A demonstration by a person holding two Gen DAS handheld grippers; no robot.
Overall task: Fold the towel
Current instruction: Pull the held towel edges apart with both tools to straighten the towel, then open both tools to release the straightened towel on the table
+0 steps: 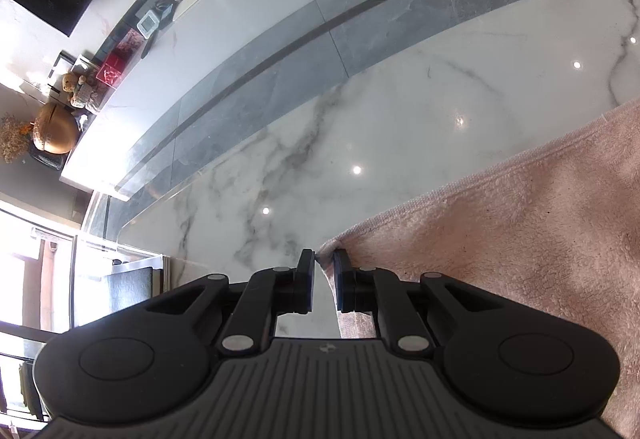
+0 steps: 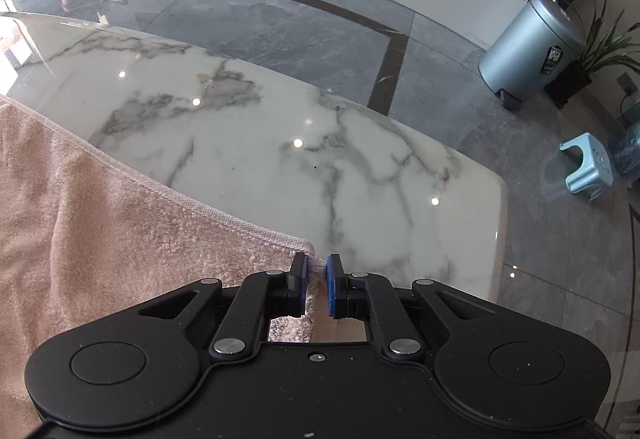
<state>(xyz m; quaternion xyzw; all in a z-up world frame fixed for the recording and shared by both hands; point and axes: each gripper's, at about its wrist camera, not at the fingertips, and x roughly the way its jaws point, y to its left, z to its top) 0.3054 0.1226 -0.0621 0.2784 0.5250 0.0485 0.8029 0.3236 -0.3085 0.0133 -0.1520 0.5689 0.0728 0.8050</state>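
Note:
A pink terry towel [image 1: 520, 231] lies on the white marble table [image 1: 380, 127], filling the right side of the left wrist view. My left gripper [image 1: 323, 259] is shut on the towel's near-left corner, which bunches between the two pads. In the right wrist view the same towel [image 2: 100, 223] spreads over the left half, its hemmed edge running diagonally down to the fingers. My right gripper [image 2: 317, 266] is shut on the towel's right corner, a small tuft of pink cloth pinched between the blue pads.
The marble table [image 2: 320, 159] ends at a rounded edge on the right, with grey tiled floor beyond. A blue-grey pedal bin [image 2: 528, 51], a potted plant [image 2: 600, 47] and a small blue stool [image 2: 588, 167] stand on the floor. A low white cabinet [image 1: 240, 11] with ornaments runs along the far wall.

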